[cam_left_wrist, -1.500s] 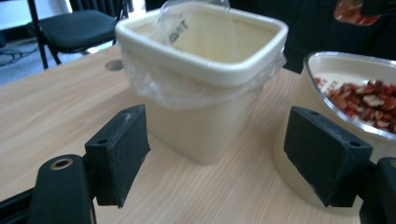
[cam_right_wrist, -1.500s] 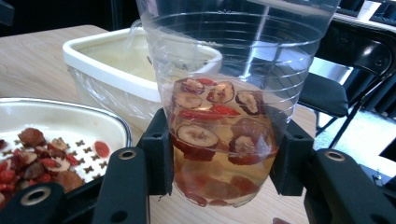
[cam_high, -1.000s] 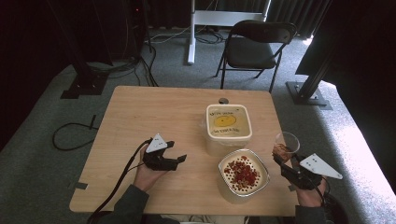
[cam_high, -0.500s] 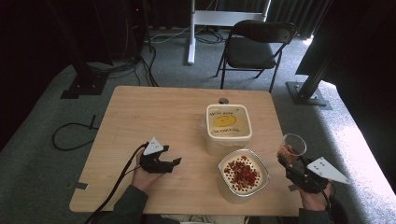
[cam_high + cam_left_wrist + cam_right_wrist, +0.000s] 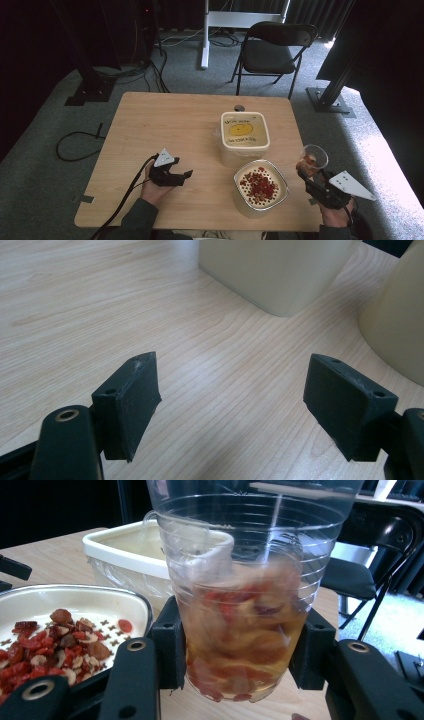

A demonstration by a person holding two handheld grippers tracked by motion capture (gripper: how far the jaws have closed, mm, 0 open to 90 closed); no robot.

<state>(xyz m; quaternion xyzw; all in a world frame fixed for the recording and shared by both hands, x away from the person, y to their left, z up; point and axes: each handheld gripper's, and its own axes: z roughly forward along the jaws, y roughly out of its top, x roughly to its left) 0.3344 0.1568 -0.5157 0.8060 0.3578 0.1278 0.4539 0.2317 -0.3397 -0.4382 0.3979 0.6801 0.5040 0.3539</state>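
Note:
A clear plastic cup (image 5: 240,595) with red and tan pieces in liquid stands upright between the jaws of my right gripper (image 5: 240,650), which is shut on it. In the high view that cup (image 5: 313,159) is held just off the table's right edge, above my right gripper (image 5: 306,176). Beside it sits a metal-rimmed bowl (image 5: 280,199) with red dried fruit (image 5: 260,184) on a white perforated insert. Behind the bowl stands a cream tub (image 5: 244,135) with a yellow-marked lid. My left gripper (image 5: 184,176) rests low over the table's front left, open, nothing between its pads (image 5: 135,405).
The wooden table (image 5: 165,125) has bare room across its left and far half. A black folding chair (image 5: 275,50) and a white desk leg (image 5: 205,35) stand beyond the table. A cable (image 5: 75,145) loops on the grey carpet at the left.
My right gripper has carried the cup rightward, off beyond the table's right edge. My left gripper has sunk slightly toward the tabletop.

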